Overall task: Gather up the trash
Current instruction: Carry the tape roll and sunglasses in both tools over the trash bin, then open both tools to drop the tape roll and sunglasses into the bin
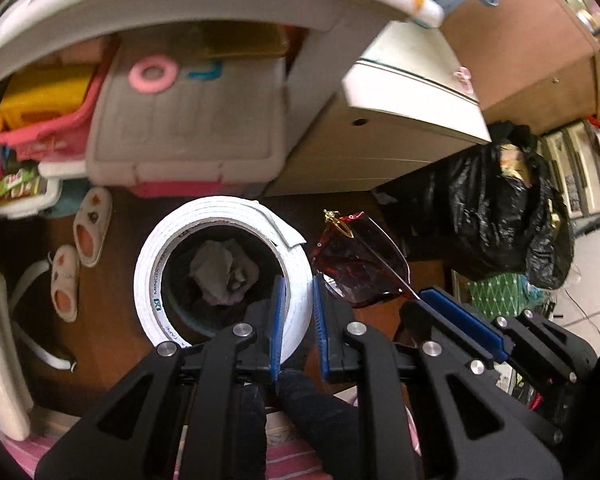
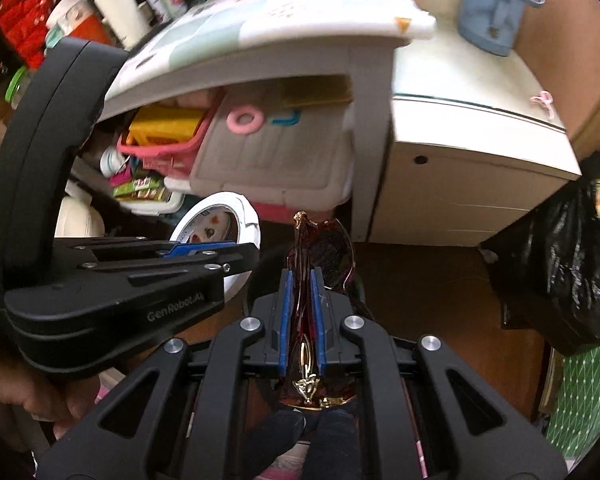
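Note:
My left gripper (image 1: 299, 292) is shut on a white roll of tape (image 1: 220, 272), one pad inside the ring and one outside. Through the ring I see a dark round bin (image 1: 192, 312) below with crumpled grey paper (image 1: 224, 276) in it. My right gripper (image 2: 300, 280) is shut on red-tinted sunglasses (image 2: 324, 248) with gold trim, held edge-on between the blue pads. In the left wrist view the sunglasses (image 1: 360, 264) hang just right of the tape, with the right gripper's blue pad (image 1: 464, 320) below them. The tape (image 2: 220, 220) also shows in the right wrist view.
A low white table (image 1: 180, 0) with bins and a pink basket (image 1: 40, 128) under it stands ahead. A white cabinet (image 1: 380, 140) is to its right, a full black trash bag (image 1: 500, 208) beyond. Two slippers (image 1: 80, 252) lie on the brown floor at left.

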